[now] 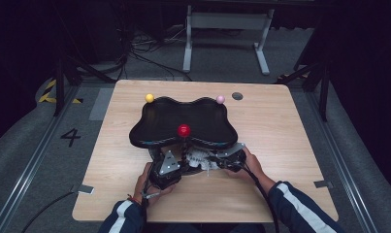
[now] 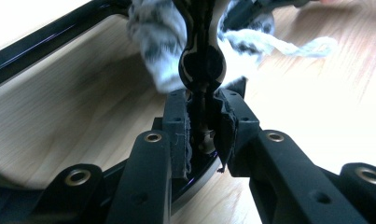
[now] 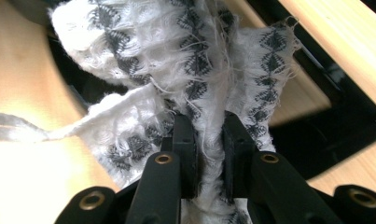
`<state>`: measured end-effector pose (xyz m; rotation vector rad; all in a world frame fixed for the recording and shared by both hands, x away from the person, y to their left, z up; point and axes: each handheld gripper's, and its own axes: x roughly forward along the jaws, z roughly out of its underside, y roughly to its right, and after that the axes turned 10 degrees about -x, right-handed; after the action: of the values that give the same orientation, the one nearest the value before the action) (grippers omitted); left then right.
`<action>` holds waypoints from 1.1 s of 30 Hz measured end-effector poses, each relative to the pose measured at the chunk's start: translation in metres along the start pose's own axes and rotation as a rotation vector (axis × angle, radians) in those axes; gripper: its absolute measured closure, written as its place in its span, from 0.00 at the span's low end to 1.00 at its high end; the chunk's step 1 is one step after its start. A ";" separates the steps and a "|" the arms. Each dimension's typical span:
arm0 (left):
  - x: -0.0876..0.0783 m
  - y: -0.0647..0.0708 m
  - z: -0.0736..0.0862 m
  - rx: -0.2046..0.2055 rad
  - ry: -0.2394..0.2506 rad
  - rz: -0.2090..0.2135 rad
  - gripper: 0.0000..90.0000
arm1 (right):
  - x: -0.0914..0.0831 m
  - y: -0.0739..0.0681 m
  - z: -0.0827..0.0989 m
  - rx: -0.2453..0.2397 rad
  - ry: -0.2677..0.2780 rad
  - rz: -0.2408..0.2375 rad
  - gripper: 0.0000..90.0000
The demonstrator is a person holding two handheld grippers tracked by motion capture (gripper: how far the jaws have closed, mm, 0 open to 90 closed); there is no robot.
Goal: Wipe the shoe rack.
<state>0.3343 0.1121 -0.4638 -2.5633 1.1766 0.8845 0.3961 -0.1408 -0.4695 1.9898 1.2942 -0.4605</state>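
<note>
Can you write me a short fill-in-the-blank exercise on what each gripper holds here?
1. The left gripper is shut on a glossy ____ post.
2. The right gripper is shut on a white cloth patterned in ____.
3. The ball at the near edge of the black tray is ____.
4. The tray rests on a ____ table.

Missing words: black; black; red; wooden
</note>
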 end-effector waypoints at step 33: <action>0.017 0.016 -0.010 0.023 -0.020 0.056 0.83 | -0.019 -0.010 0.005 -0.030 -0.039 0.051 0.88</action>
<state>0.3349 0.0868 -0.4646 -2.5098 1.2508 0.9007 0.3792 -0.1541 -0.4650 1.9747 1.2162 -0.4507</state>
